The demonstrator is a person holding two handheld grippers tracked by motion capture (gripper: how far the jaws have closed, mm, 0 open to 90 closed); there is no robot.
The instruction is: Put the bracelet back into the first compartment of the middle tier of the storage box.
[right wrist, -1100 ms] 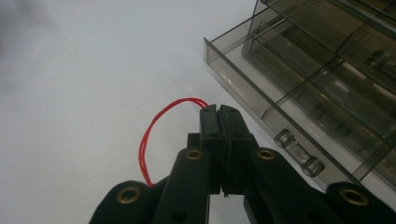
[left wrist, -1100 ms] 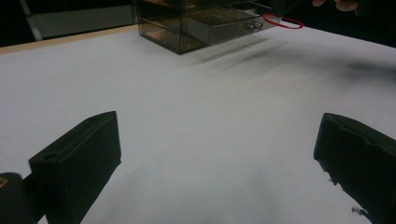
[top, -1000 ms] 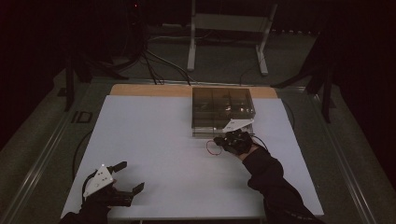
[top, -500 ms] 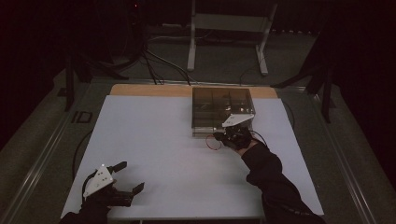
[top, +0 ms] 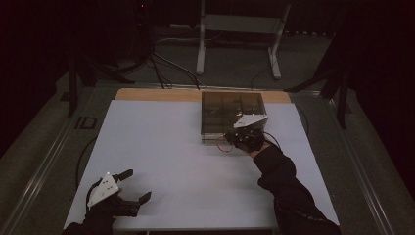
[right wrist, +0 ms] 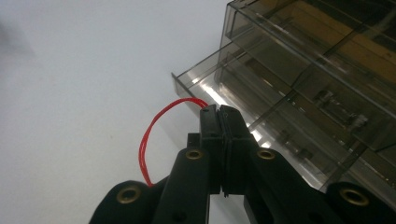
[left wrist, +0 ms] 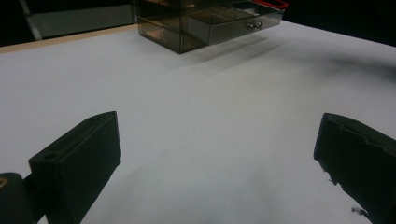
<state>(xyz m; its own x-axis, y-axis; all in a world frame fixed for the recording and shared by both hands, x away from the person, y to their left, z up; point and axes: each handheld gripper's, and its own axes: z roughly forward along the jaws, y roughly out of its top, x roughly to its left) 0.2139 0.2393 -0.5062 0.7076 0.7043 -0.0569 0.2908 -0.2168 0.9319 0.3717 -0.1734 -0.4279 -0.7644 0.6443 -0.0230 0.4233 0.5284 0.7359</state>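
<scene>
Right gripper (top: 234, 138) sits at roughly 2 o'clock from table centre, right at the front edge of the smoky clear drawer box (top: 230, 105); grey three-cornered plate on top, dark sleeve (top: 286, 188) running back toward 5 o'clock. In the right gripper view its jaws are pressed fully together, pads face to face, tips (right wrist: 220, 116) just over the rim of a pulled-out drawer (right wrist: 205, 88); a thin red wire loop (right wrist: 152, 135) comes out at the jaw tips, arcs out toward 9 o'clock and runs back down beside the gripper body; the wire end appears pinched between the pads, though the exact contact point is hidden by the jaws. High view shows the same red loop (top: 223, 145) lying on the white table (top: 161, 142) just at the 8 o'clock side of that gripper, touching or nearly touching the drawer front; can't tell which.

Left gripper (top: 133, 190) is low at 7 o'clock, well apart from the box; jaws spread wide, nothing between them; left gripper view shows bare white surface between the two black pads (left wrist: 79, 163), the drawer box (left wrist: 205, 23) far off at 12 o'clock with one drawer standing out and a strip of red at its top edge.
</scene>
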